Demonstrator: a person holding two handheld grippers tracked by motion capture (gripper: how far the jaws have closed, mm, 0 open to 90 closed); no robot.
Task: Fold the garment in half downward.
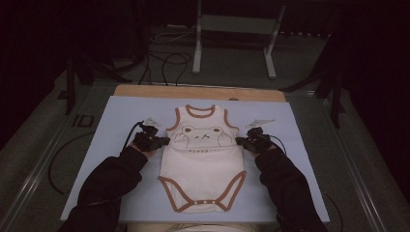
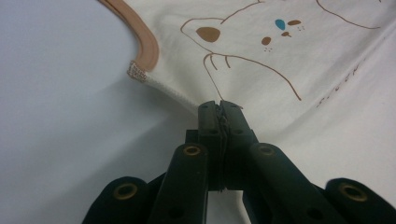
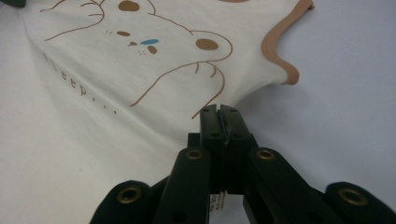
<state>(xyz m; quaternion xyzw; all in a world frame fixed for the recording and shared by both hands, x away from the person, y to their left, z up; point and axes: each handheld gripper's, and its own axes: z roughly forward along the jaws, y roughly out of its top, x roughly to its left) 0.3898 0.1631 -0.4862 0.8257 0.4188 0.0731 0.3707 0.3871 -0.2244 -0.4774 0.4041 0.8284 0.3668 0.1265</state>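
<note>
A cream baby bodysuit [image 1: 203,164] with brown trim and a bear print lies flat on a pale blue mat [image 1: 111,140], neck toward the far side. My left gripper [image 1: 167,141] is shut on its left side seam just below the armhole; in the left gripper view the jaws [image 2: 219,105] pinch the seam of the bodysuit [image 2: 289,56], and creases run toward them. My right gripper [image 1: 239,141] is shut on the opposite side edge; in the right gripper view the fabric of the bodysuit [image 3: 116,84] rises a little to the closed tips [image 3: 218,109].
The mat lies on a wooden table [image 1: 198,92] whose far edge shows beyond it. Dark sleeves [image 1: 111,183] come in from the bottom. Cables [image 1: 164,63] and a metal stand [image 1: 232,43] are on the floor behind the table.
</note>
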